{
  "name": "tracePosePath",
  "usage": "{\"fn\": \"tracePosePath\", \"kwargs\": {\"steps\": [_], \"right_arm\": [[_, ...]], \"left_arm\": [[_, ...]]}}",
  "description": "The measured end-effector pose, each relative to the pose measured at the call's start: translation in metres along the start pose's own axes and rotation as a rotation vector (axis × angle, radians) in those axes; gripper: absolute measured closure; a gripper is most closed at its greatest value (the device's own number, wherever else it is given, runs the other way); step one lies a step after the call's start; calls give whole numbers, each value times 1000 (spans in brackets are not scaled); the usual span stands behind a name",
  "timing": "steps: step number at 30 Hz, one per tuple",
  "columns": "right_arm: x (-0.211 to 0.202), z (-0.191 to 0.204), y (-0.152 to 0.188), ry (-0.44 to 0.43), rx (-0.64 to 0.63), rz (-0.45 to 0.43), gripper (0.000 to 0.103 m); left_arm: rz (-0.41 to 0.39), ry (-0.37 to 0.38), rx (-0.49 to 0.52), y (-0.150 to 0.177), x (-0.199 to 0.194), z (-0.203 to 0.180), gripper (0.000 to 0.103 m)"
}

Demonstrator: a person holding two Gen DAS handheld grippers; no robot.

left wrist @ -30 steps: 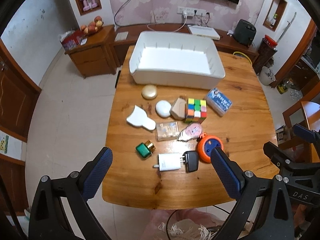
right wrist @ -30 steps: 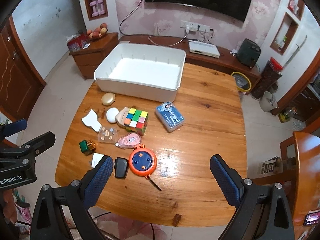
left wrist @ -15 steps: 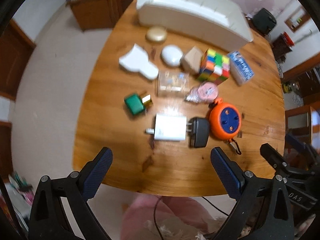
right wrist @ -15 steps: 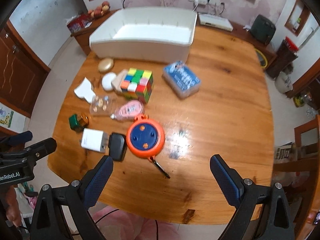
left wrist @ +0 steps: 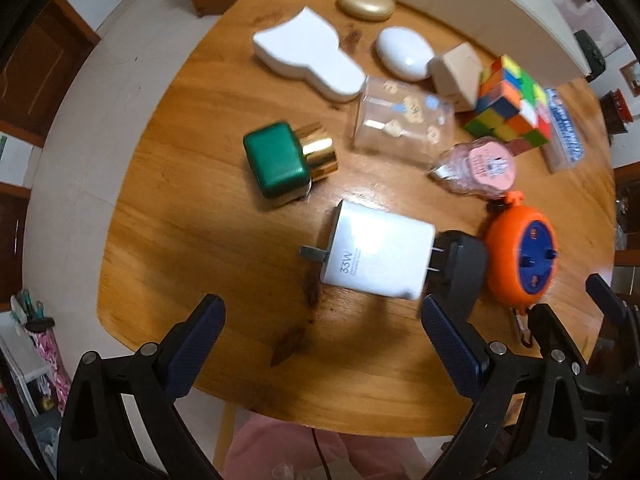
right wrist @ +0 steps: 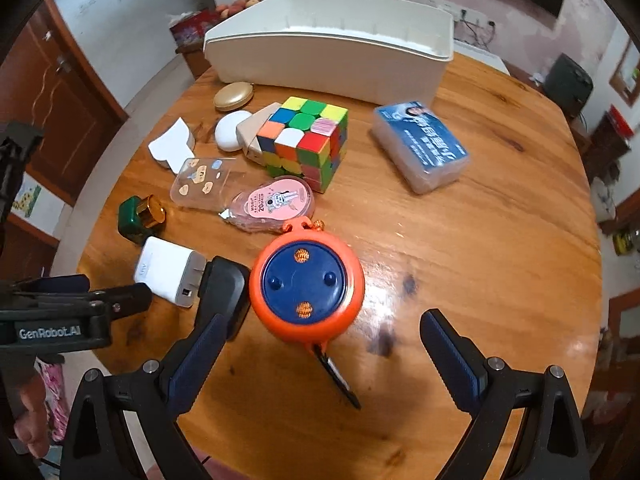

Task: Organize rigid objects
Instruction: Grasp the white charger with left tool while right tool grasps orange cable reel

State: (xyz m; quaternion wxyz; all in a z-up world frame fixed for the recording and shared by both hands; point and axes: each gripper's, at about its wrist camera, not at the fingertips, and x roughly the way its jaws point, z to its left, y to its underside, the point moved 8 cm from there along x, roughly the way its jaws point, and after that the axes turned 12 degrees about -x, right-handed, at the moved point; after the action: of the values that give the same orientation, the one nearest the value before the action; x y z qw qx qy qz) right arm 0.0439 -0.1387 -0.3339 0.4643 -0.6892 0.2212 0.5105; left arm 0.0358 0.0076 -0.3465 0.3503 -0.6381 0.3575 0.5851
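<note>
On the near part of the round wooden table (right wrist: 480, 240) lie the loose items: a white rectangular 33W wall charger (left wrist: 378, 254), its prongs touching a black plastic plug adapter (left wrist: 460, 268), with a round orange reel with a blue face (right wrist: 306, 286) just beside the adapter. Left gripper (left wrist: 322, 334) hangs released above the table edge, jaws wide apart, nothing between them; the white charger sits just ahead of its fingertips. Right gripper (right wrist: 320, 344) likewise released, jaws spread, the orange reel just ahead between the two finger lines, not touched.

Behind this row: a green square bottle with a gold cap (left wrist: 286, 162) lying on its side; a clear flat plastic case with small stickers (left wrist: 402, 120); a pink correction-tape dispenser (right wrist: 274, 204), touching the reel's top loop.

Further back: a white cat-shaped flat box (left wrist: 306, 54), a white oval case (left wrist: 404, 54), a gold oval compact (right wrist: 234, 96), a beige angular box (right wrist: 252, 134) against a multicoloured puzzle cube (right wrist: 306, 140), and a blue-labelled clear card box (right wrist: 420, 146) apart to the right.

A large white plastic bin (right wrist: 332, 60) stands at the far edge, open top; interior only partly visible.
</note>
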Motion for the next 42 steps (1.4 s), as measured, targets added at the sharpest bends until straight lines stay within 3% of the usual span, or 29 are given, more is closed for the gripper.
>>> {"fn": "tracePosePath", "kwargs": {"steps": [7,15,24,32,37,40,42], "right_arm": [[17,0,4,-4,-34,22,5],[24,-7,1,-25,-15,11,5],[35,-10,3,-54,16,26,5],[40,-7,5,-57,33,3,6],[49,-3,0,-56,23,10,7],[54,-1,-2,-70,22,14,12],[55,2,-5,-84,14,0,22]], "left_arm": [[18,-8,0,5,13,2,4],[-46,-24,51,-11,-4,-7,4],[44,-153,216,-18,23,-26,4],[53,-101,187,-17,33,-22,13],[41,-110,212,-21,29,-26,14],[35,-102,201,-30,29,-30,16],[19,-96,201,-30,22,-30,19]]}}
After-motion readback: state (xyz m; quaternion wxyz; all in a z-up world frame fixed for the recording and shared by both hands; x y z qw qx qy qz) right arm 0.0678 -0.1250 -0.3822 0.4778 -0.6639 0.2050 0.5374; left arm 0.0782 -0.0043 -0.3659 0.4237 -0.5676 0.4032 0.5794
